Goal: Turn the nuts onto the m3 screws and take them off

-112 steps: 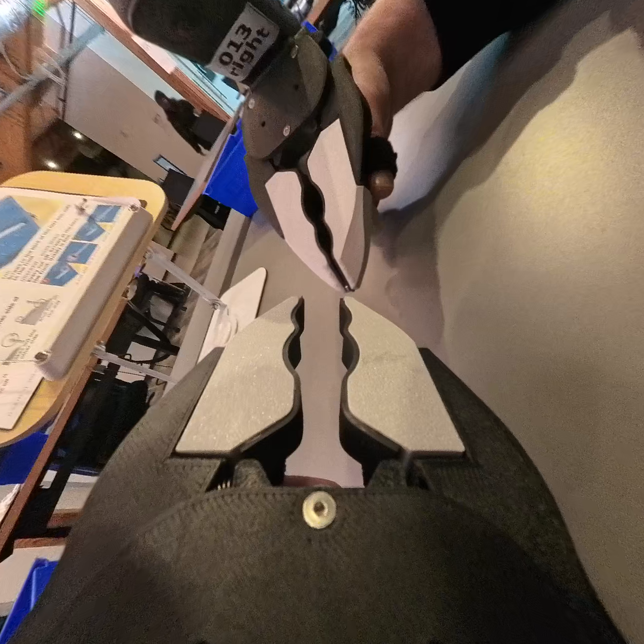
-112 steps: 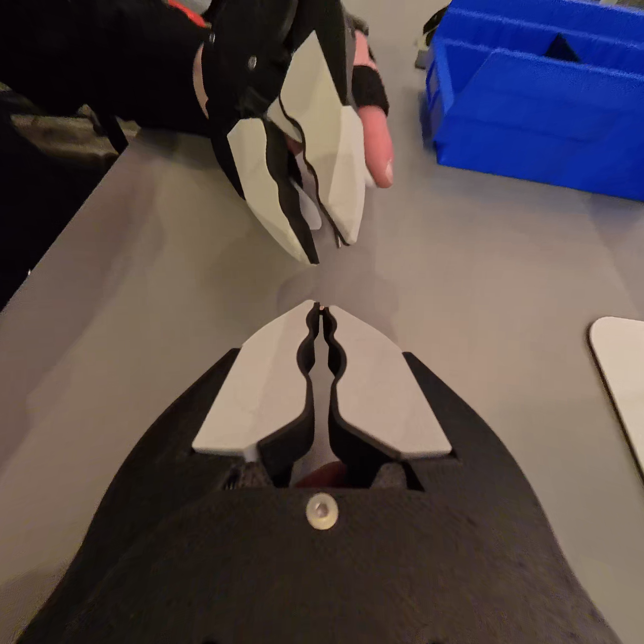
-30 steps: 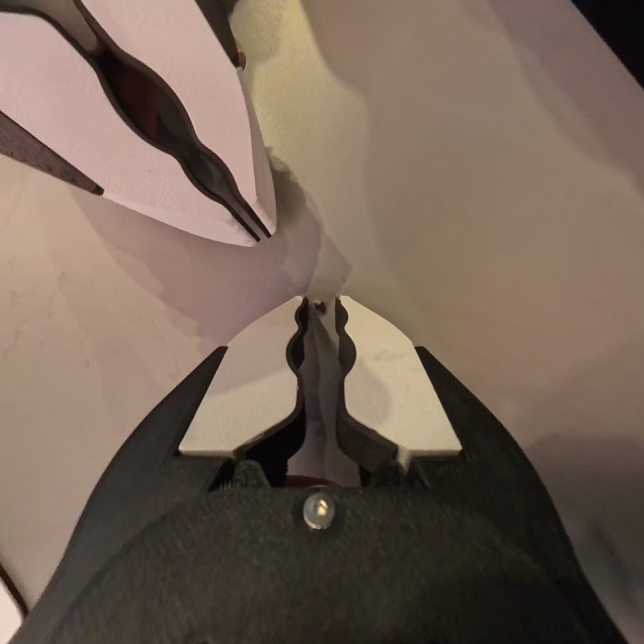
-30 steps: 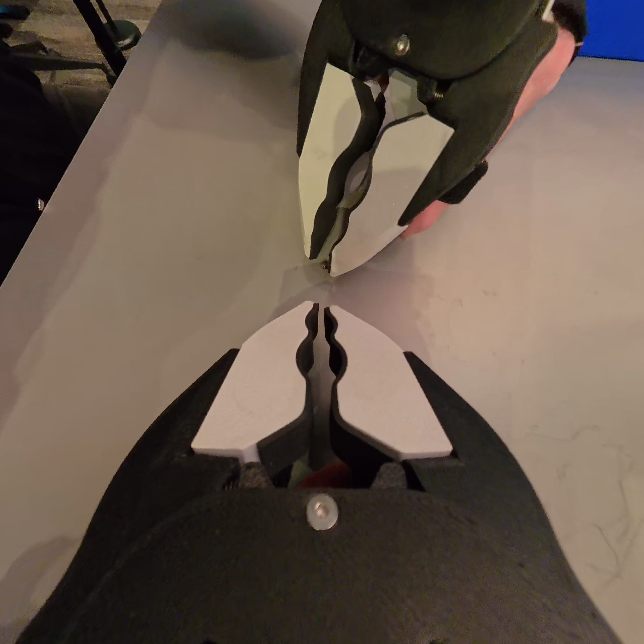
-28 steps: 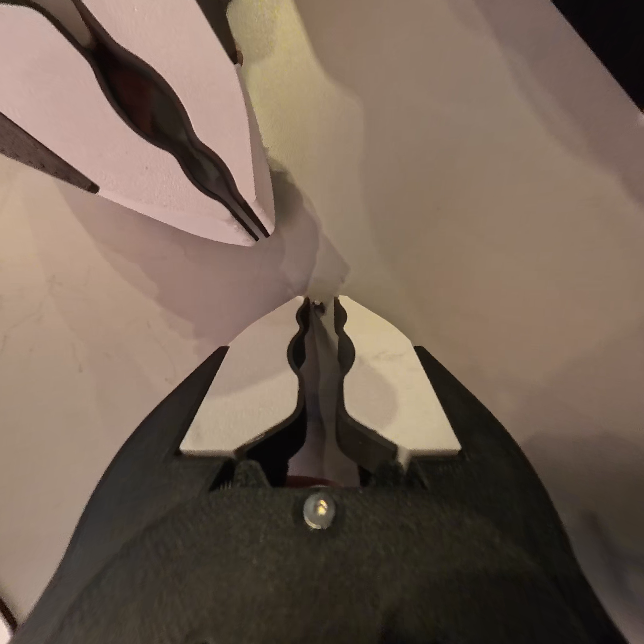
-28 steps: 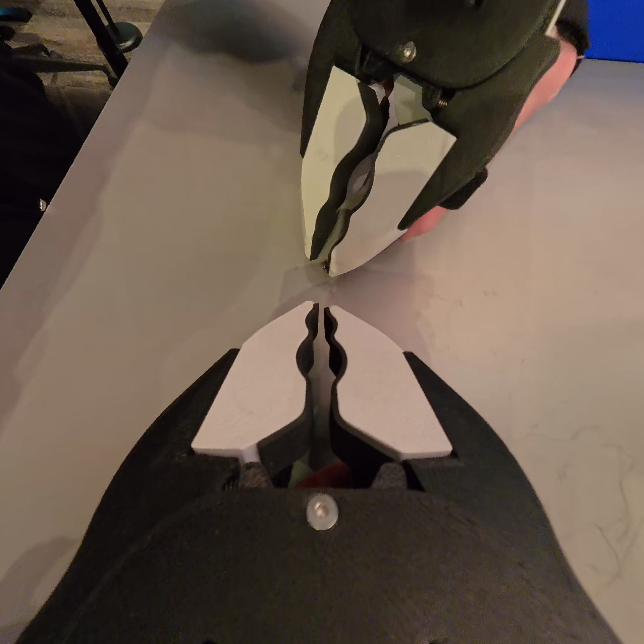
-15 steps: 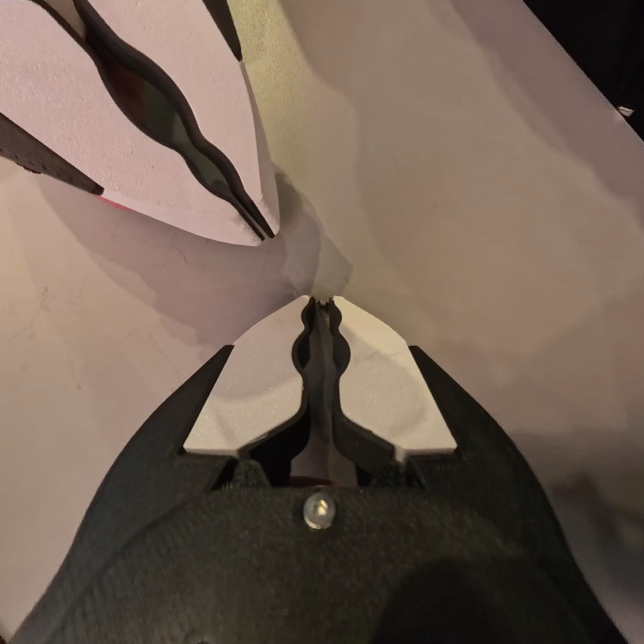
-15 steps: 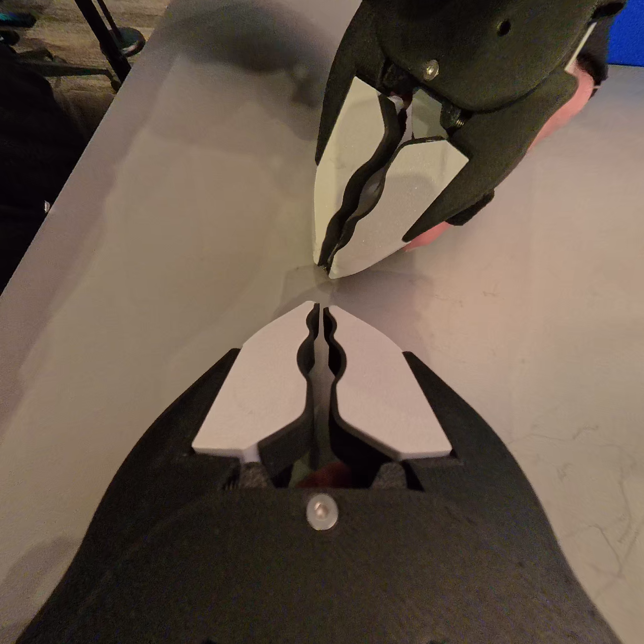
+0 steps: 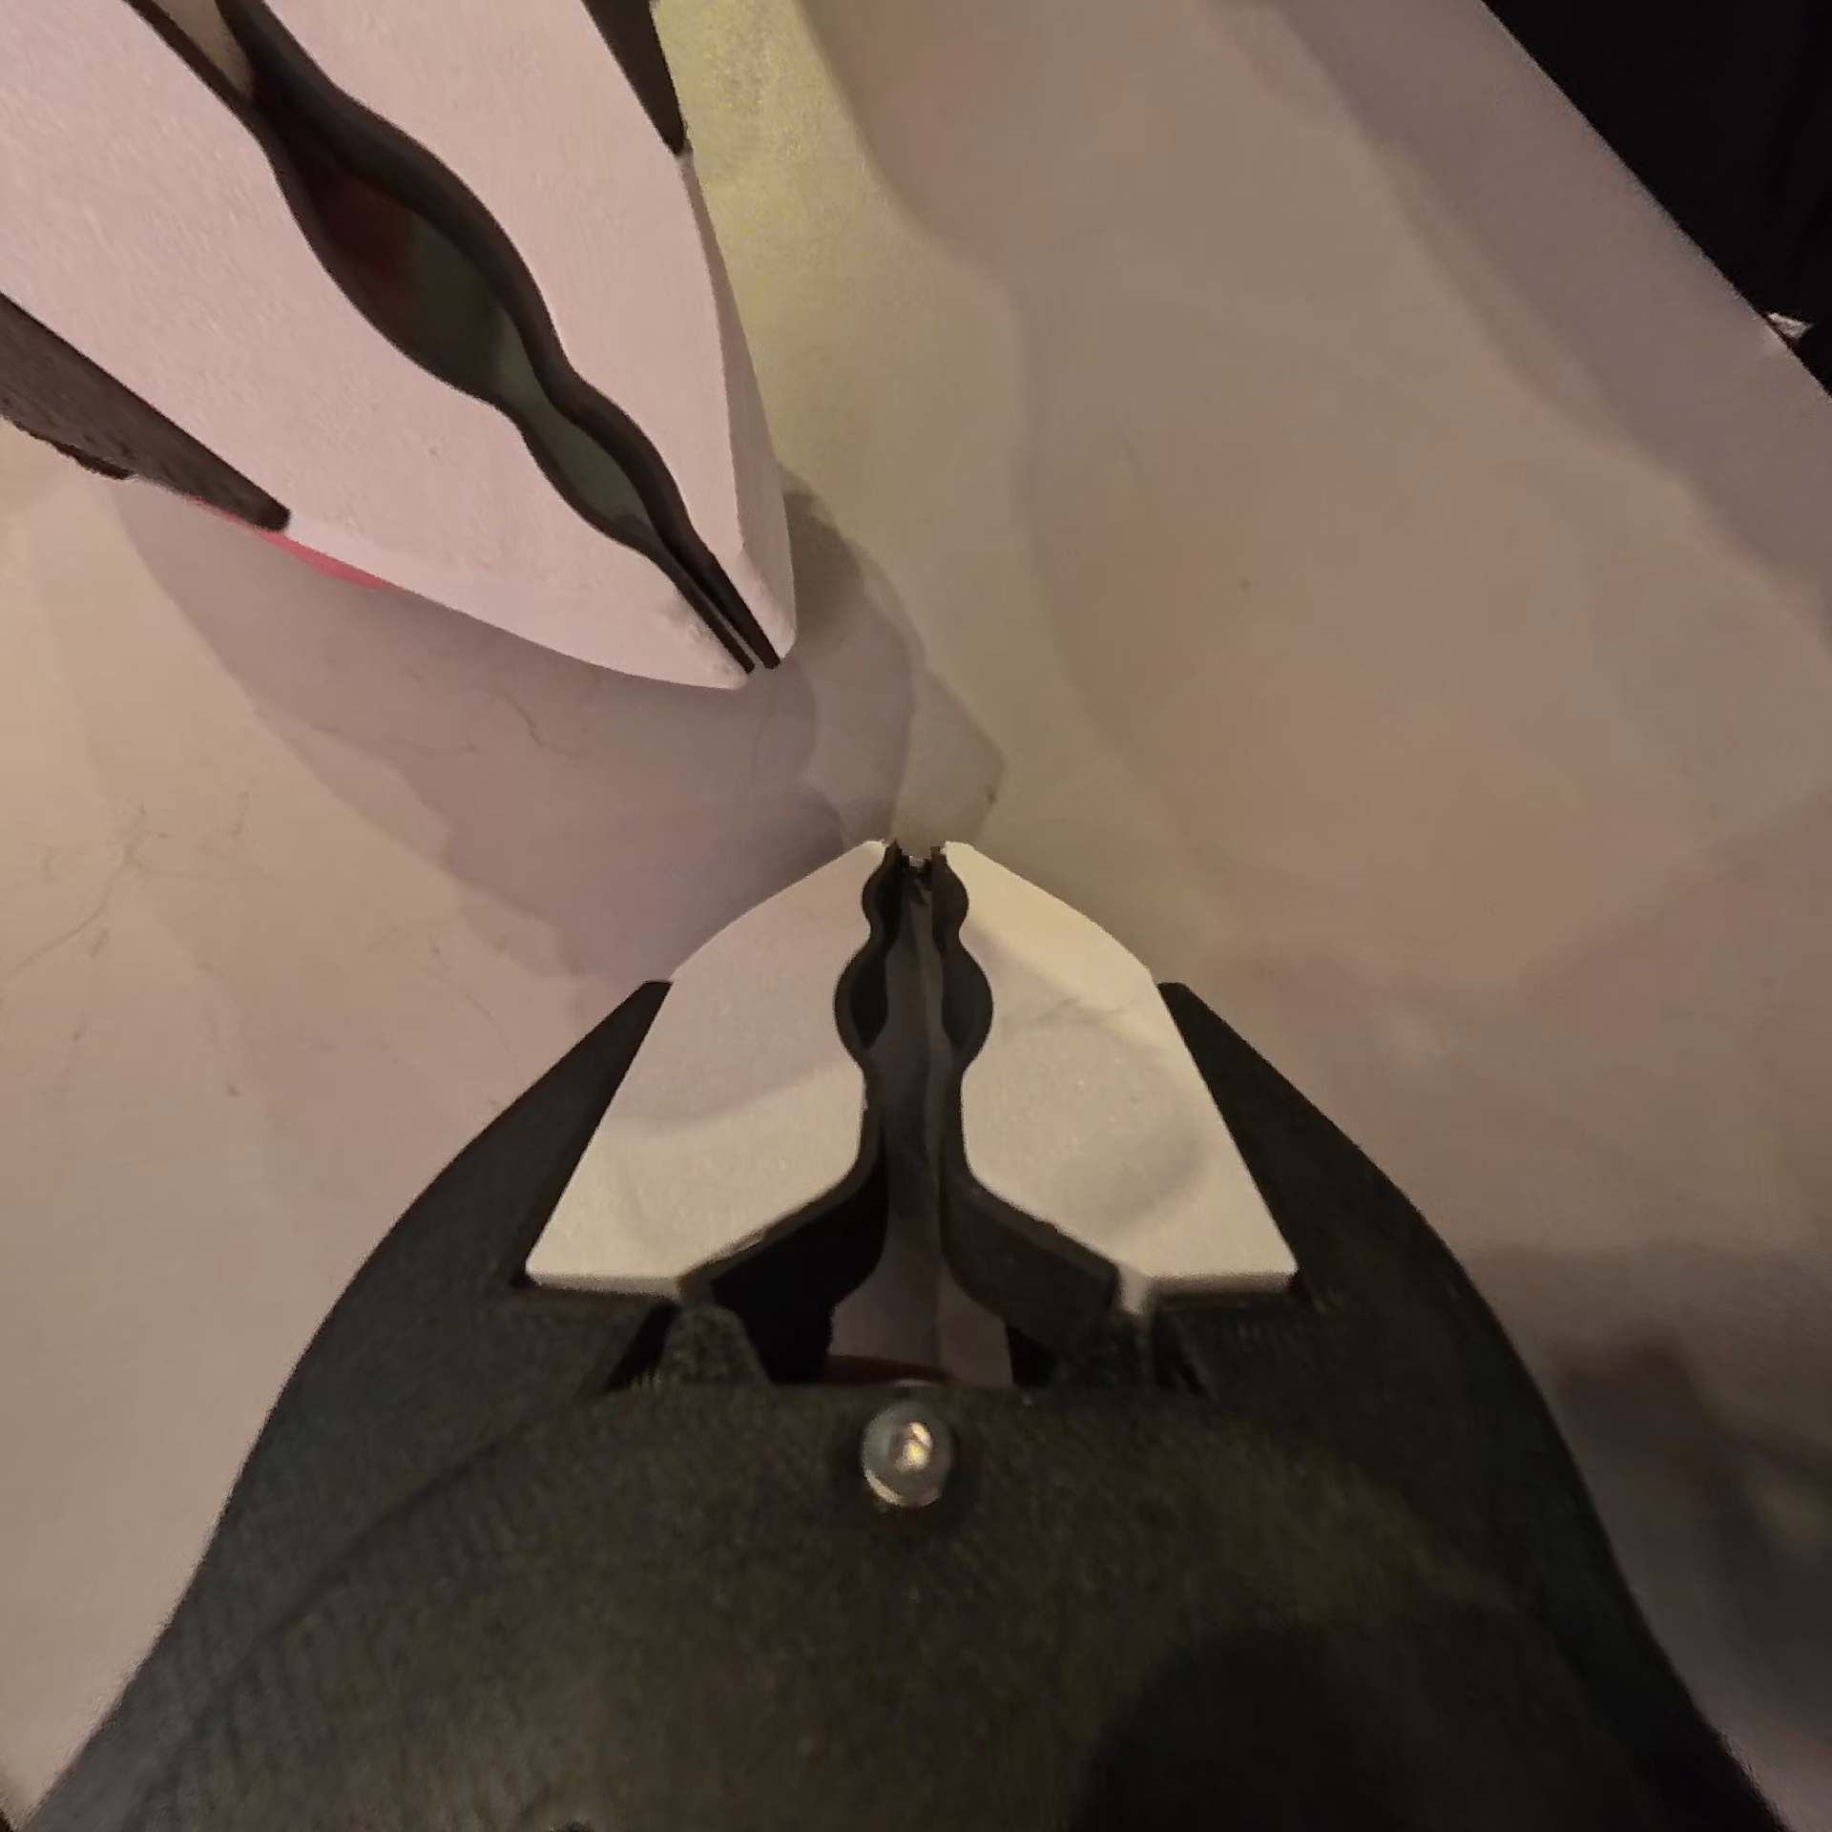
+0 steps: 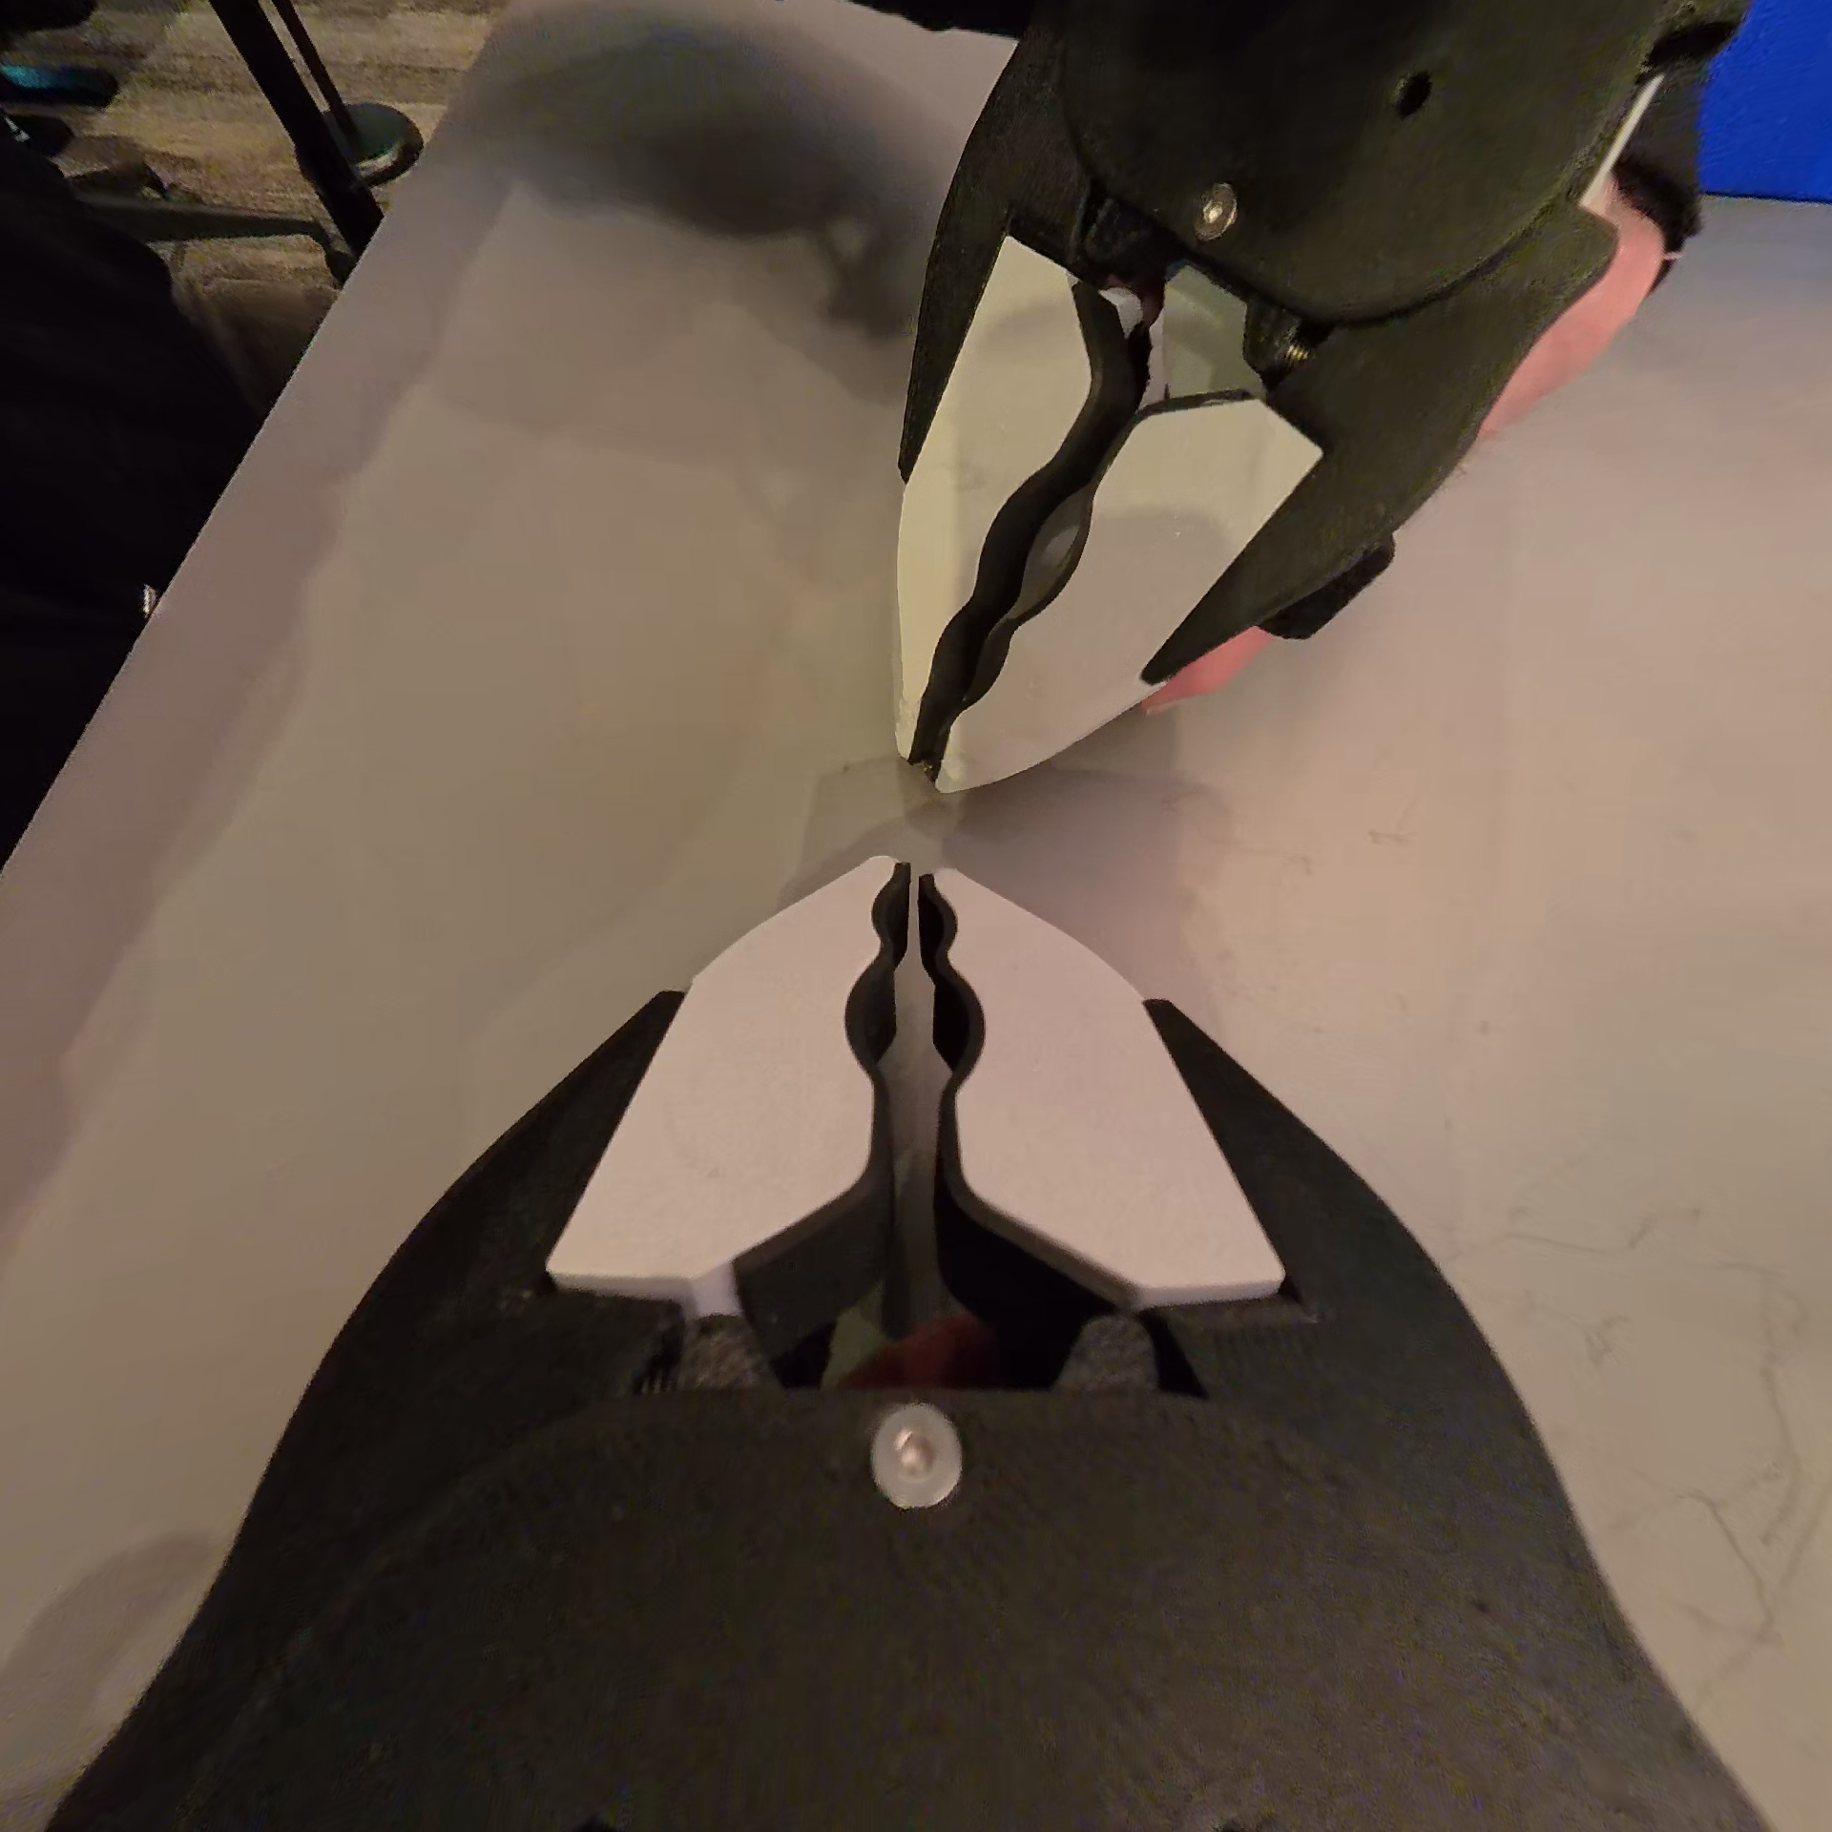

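Pale grey matte table [image 10: 515,615] filling both views, dark floor past its far-left edge, blue bin corner [image 10: 1774,109] at upper right. Left hand-held gripper [image 9: 914,855] angling tips-down onto the table, white fingers clenched on a tiny dark metal piece [image 9: 916,864], nut or m3 screw, too small to tell which. Right hand-held gripper [image 10: 912,872] hovering just beside it, tips pressed together; whether pinching anything, cannot tell. Bare hand [image 10: 1576,327] wrapping the left unit from behind.
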Tool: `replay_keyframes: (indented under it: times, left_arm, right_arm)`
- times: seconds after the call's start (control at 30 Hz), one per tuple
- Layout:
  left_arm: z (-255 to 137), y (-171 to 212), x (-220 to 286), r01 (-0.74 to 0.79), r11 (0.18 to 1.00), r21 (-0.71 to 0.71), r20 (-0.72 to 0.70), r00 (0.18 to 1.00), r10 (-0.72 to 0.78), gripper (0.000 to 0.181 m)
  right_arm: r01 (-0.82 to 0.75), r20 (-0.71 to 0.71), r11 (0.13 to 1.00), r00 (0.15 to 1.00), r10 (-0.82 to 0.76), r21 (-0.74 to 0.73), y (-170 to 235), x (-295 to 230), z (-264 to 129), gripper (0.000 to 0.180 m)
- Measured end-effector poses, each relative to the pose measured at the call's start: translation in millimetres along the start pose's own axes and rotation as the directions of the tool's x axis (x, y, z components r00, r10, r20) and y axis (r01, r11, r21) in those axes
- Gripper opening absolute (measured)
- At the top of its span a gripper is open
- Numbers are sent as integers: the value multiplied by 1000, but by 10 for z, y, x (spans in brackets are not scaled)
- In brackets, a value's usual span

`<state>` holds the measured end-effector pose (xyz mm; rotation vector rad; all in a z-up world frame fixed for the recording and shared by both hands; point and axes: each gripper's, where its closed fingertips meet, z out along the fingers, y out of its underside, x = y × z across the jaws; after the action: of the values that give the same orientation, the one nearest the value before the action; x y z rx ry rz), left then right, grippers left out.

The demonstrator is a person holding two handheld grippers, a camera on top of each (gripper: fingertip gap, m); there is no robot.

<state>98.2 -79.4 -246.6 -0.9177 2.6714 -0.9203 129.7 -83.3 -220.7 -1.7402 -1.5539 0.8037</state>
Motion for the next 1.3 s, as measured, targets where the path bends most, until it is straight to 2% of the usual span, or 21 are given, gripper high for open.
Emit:
replay_keyframes:
  times: [0.03,0.43,0.73,0.97,1.3]
  left_arm:
    - [-1,1,0,4,1000,8,7,1000,-4,6]
    - [-10,3,-21,30,998,52,75,997,-34,5]
    - [-222,-94,-100,33,989,143,224,972,-65,5]
    - [-699,-145,-99,48,953,299,467,864,-189,5]
    - [-1202,-136,295,3,914,406,651,701,-292,5]
  right_arm:
    - [-1,0,1000,1000,1,1,-1,0,-2,1]
    - [-4,-1,1000,1000,4,10,-11,5,-11,1]
    - [-17,-1,999,1000,17,33,-30,21,-46,2]
    - [-2,-27,999,1000,3,43,-49,45,-42,3]
    - [98,-74,994,993,-94,53,-257,79,222,5]
